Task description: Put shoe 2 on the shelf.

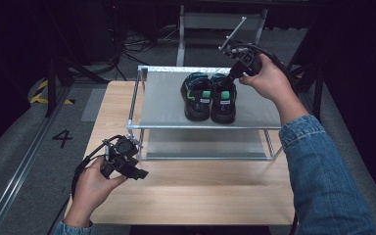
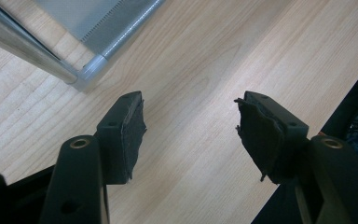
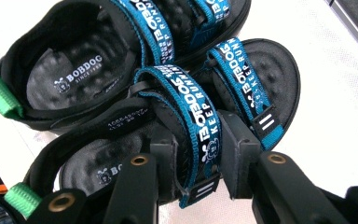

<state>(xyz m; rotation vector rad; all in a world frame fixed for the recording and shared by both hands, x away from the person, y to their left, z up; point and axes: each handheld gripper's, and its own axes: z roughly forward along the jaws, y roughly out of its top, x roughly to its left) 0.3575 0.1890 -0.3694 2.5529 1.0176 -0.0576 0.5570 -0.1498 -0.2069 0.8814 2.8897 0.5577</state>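
Two black sandals with blue straps and green heel tabs lie side by side on the top shelf of a metal rack. My right gripper reaches over the rack's back right and is shut on the blue strap of the right sandal. In the right gripper view the pads of my right gripper pinch that strap of the right sandal, with the left sandal touching it. My left gripper hovers open over the wooden table, in front of the rack's left corner. Nothing lies between the jaws of my left gripper.
The rack has a lower shelf under the top one, and its front left leg stands close to the left gripper. Bare wood runs along the table's front. Dark floor with cables and a frame lies beyond the table.
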